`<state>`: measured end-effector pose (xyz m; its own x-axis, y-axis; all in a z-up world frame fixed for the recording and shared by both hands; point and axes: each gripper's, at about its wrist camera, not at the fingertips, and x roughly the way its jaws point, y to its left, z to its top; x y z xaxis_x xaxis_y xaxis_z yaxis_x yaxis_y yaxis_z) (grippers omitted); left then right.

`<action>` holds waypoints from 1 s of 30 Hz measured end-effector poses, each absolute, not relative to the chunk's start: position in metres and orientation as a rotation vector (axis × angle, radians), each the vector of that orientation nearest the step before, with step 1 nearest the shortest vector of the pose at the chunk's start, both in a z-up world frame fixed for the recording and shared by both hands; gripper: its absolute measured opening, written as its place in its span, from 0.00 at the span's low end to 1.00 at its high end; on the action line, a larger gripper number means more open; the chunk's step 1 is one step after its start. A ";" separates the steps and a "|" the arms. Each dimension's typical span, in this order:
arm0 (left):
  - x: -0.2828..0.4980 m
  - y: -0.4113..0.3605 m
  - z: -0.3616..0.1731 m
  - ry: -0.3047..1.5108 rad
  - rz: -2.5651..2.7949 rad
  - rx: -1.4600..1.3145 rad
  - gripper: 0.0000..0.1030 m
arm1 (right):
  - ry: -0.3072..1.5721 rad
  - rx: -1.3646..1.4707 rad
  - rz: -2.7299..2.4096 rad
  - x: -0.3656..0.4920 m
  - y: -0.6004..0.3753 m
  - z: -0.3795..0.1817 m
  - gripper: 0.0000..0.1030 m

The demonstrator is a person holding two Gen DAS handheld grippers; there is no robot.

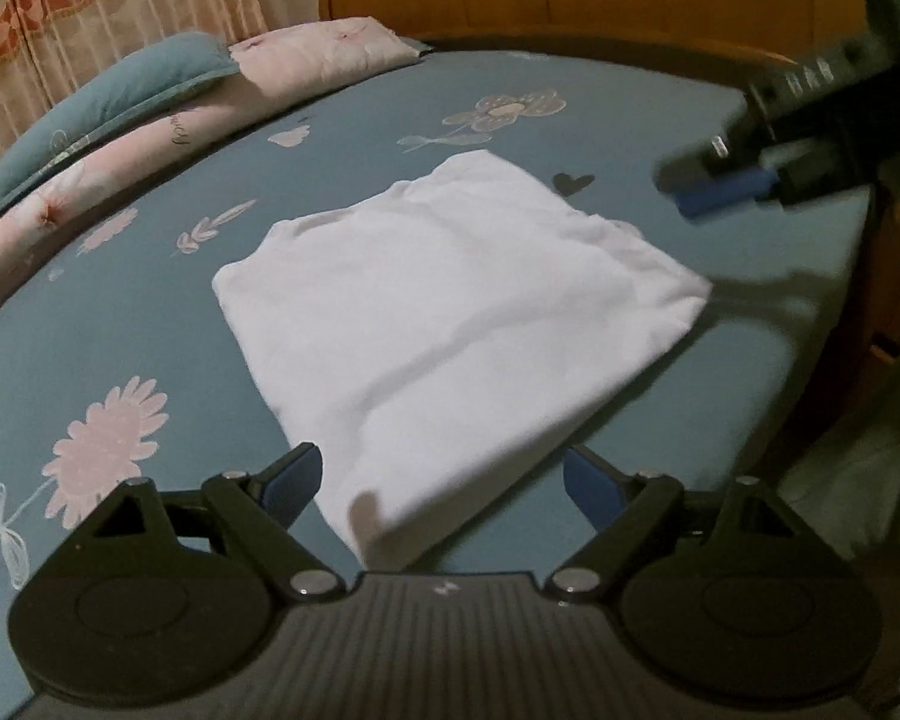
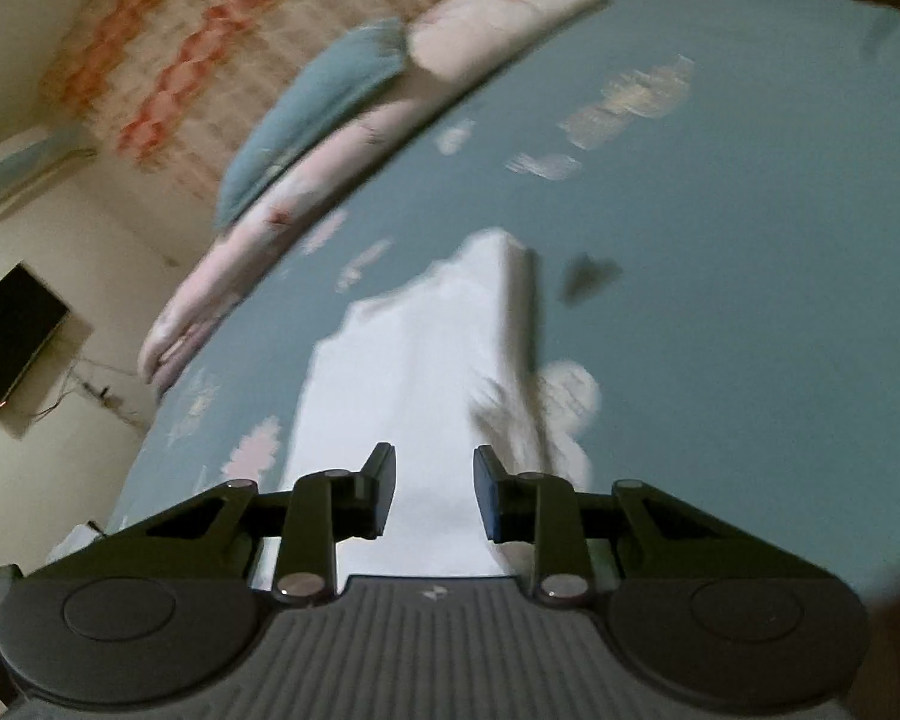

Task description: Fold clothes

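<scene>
On the blue flowered bedsheet (image 1: 660, 120) lies a white garment (image 1: 450, 324), folded into a flat rectangle — left gripper (image 1: 444, 480) at its near corner, right gripper (image 2: 435, 495) above it, both with fingers apart, gripping nothing.

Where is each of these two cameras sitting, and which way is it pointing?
Left wrist: rides on the left gripper, looking across the bed at the folded white garment; its own open fingers show below, the right gripper at upper right.
Right wrist: rides on the right gripper, tilted, looking along the garment towards the pillows; only its own open fingers show.
Shared: garment, blue flowered sheet, pillows, curtain.
</scene>
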<state>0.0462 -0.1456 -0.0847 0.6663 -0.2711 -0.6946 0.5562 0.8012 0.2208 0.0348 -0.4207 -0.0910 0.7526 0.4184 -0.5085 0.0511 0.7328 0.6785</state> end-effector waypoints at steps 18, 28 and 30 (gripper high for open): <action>0.044 -0.144 -0.089 0.661 -0.538 0.427 0.86 | 0.781 0.779 0.129 0.029 -0.401 -0.134 0.10; 0.049 -0.151 -0.117 0.792 -0.656 0.421 0.86 | 0.805 0.776 0.100 0.035 -0.406 -0.135 0.08; 0.048 -0.151 -0.116 0.798 -0.673 0.414 0.86 | 0.791 0.799 0.096 0.031 -0.409 -0.134 0.09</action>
<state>0.0484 -0.1506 -0.1156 0.5102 -0.3919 -0.7656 0.6887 0.7193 0.0908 0.0312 -0.4088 -0.1343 0.7149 0.3605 -0.5991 0.2071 0.7093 0.6738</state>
